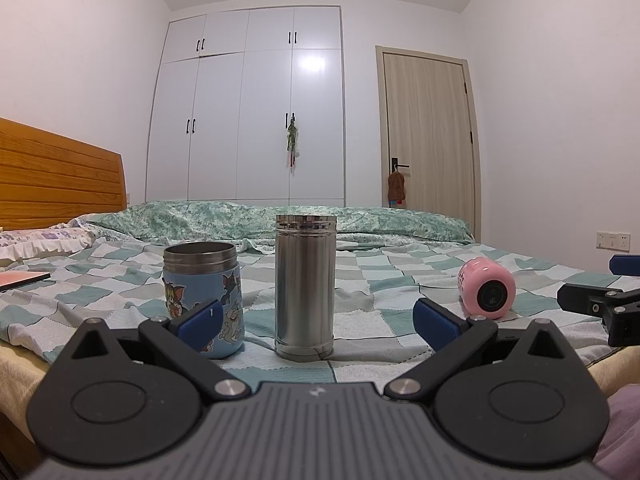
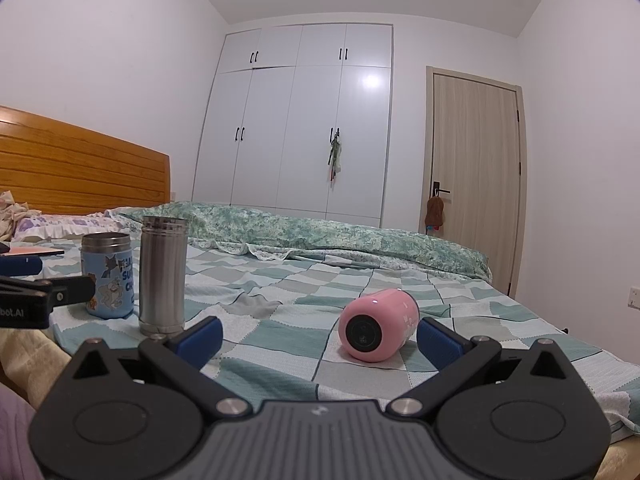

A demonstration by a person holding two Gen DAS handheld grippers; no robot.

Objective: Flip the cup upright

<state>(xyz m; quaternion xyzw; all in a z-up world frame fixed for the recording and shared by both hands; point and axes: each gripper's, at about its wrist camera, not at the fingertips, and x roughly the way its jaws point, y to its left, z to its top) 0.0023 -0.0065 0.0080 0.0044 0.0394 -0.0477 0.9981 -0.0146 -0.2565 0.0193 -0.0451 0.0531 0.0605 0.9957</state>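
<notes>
A pink cup (image 2: pixel 376 326) lies on its side on the checked bedspread (image 2: pixel 280 292), its dark round end facing me; it also shows in the left wrist view (image 1: pixel 486 289) at the right. A steel cup (image 1: pixel 305 286) stands upright, also seen in the right wrist view (image 2: pixel 162 276). A blue cartoon cup (image 1: pixel 204 292) stands upright beside it, also in the right wrist view (image 2: pixel 107 276). My left gripper (image 1: pixel 316 320) is open and empty, just short of the steel cup. My right gripper (image 2: pixel 320 336) is open and empty, the pink cup near its right finger.
A green quilt (image 2: pixel 340 236) lies folded across the far side of the bed. A wooden headboard (image 1: pixel 56 176) and pillows are at the left. A thin pink book (image 1: pixel 22 279) lies at the far left. Wardrobe and door stand behind.
</notes>
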